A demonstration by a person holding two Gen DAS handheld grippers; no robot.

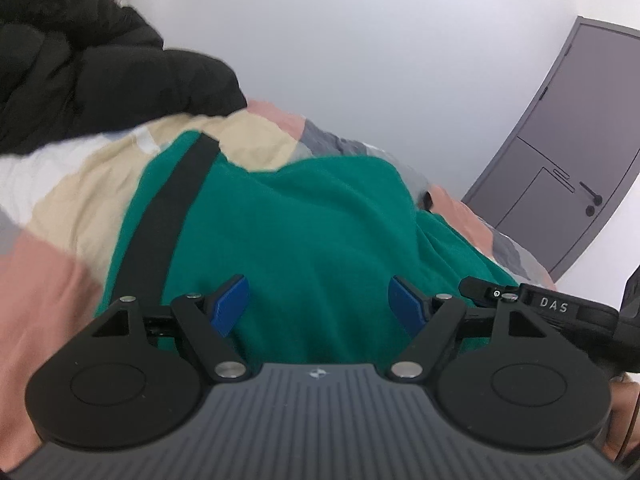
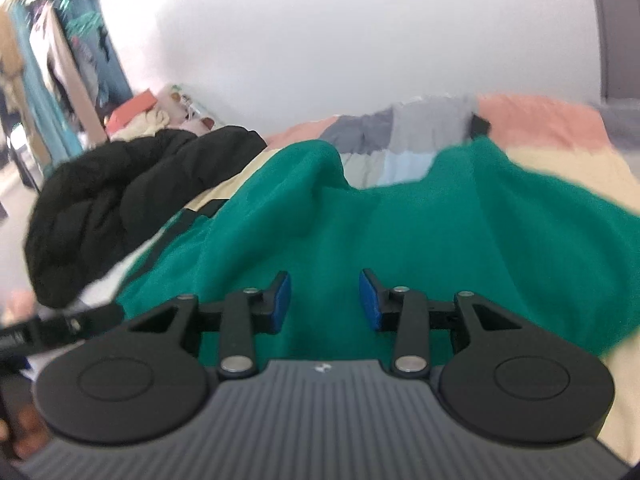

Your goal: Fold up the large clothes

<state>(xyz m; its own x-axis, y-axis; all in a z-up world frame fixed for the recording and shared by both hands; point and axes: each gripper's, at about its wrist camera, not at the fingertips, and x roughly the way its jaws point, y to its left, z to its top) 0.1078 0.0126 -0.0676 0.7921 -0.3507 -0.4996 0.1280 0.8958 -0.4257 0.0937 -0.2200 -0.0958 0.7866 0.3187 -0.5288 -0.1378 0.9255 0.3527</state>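
- The green garment (image 1: 304, 216) is lying spread on the bed, rumpled, with a black band (image 1: 168, 216) running along its left part; a raised fold is standing up at its far edge in the right wrist view (image 2: 316, 168).
- The left gripper (image 1: 318, 306) is being held low over the garment with its jaws set wide apart; nothing is being held between the blue pads (image 1: 230, 304), and only flat cloth is showing in the gap.
- The right gripper (image 2: 325, 300) is being held over the same cloth with its jaws partly apart; nothing is seen clamped between them, and whether the fingertips are touching the cloth cannot be told.
- The step in hand is judged to be a fresh grasp for the next fold.
- An edge or corner is best taken by each gripper, not the flat middle, so that a single layer is being lifted.
- Both grasps are best kept level with each other, so that the fold line is running straight.
- The black jacket (image 1: 80, 64) is lying heaped just beside the garment on the patchwork bedcover (image 1: 64, 184); it is best kept clear of the fold.
- A grey door (image 1: 568, 152) is standing in the white wall beyond the bed.
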